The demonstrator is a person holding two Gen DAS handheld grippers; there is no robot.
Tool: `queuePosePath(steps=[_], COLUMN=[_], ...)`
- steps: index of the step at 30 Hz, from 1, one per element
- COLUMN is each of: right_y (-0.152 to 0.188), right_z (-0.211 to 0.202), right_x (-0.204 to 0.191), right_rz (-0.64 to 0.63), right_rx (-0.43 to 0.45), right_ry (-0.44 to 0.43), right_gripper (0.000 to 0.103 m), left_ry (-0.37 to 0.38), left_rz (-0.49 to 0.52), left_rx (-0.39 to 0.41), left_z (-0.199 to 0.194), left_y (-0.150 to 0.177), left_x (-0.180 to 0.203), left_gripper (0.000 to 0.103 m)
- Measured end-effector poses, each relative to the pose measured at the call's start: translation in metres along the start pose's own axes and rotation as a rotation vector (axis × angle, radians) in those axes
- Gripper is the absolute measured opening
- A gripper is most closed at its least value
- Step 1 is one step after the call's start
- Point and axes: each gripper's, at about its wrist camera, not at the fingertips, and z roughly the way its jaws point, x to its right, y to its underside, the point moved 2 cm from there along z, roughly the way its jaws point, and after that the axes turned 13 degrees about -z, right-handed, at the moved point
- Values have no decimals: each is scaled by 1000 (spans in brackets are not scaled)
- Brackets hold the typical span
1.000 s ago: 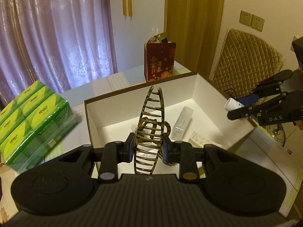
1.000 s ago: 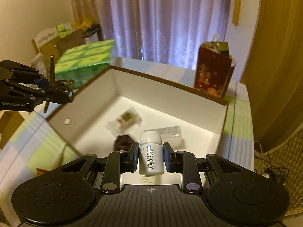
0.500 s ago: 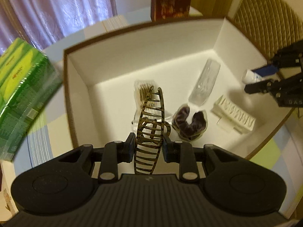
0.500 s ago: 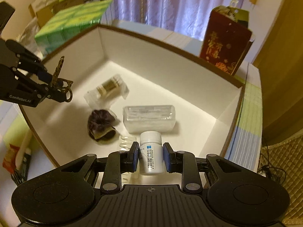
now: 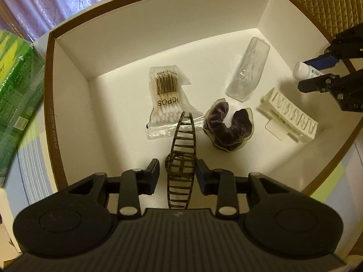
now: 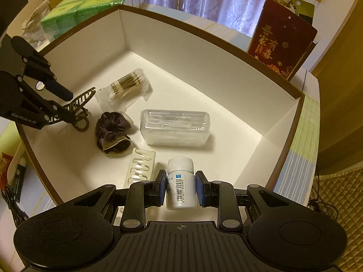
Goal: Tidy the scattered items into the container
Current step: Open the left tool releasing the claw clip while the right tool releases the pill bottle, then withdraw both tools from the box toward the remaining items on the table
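The box (image 5: 68, 52) now holds the hair claw (image 5: 181, 158) — left gripper (image 5: 178, 173) has spread, letting go beside the scrunchie (image 5: 229, 127); right gripper (image 6: 180, 184) still pinches the pill bottle (image 6: 180, 187) — next in.

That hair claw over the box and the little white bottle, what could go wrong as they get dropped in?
The hair claw sits between the left gripper's parted pads and may fall onto the cotton swab pack or scrunchie. The bottle, in the right gripper, could land on the cream clip and roll.
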Motion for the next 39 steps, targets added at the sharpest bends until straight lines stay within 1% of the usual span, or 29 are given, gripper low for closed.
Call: queuePosePath(steps=[5,9,13,15,16,17,18,19,20,24,25,27,31,33,34,35,39], right_y=[-1,-2,-5,-6,-6,-6,-6,-6,-7,-10,-10,-10,-7,-5,-3,-1,5], right_z=[4,7,8,8,8,6,3,0,-2,-11,-13,-16,-25,-30,-32,-35,-47], right_x=[-2,-5,-12,-14,-15,-16,-17,-16,-15,-13,-14,-16,-18,-21,-22,-23,-30], right_rz=[-24,-64,-142,-170,-182,-186,-187,-186,-184,-163,-165,-154,-113,-99,-88,-75,-51], right_rx=[-12,-26,-27,-21,-12,0,24,52,55,64,66,64,79,94,103,110,139], right_ry=[2,11,22,36,36,46,67,86,63,21,15,13,-44,-65,-67,-67,-71], right_gripper=[30,30,30,32,41,84,97,97,97,97,97,97,97,97,98,103,103], left_ry=[11,21,29,27,28,30,30,29,29,23,24,26,23,21,21,20,18], left_rz=[-8,-10,-13,-15,-17,-17,-18,-18,-19,-24,-26,-30,-31,-40,-45,-49,-60], left_rx=[16,28,34,36,36,38,40,42,43,52,55,56,64,64,66,69,80], left_z=[-5,-10,-13,-14,-15,-15,-16,-17,-17,-20,-22,-24,-29,-32,-33,-35,-44], left_y=[1,1,3,4,4,5,6,6,6,6,6,6,7,7,8,8,11], left_x=[-1,0,2,2,2,2,2,2,2,2,2,3,7,9,10,11,14], left_gripper=[35,36,37,40,42,43,44,45,46,61,63,73,76,82,83,84,86])
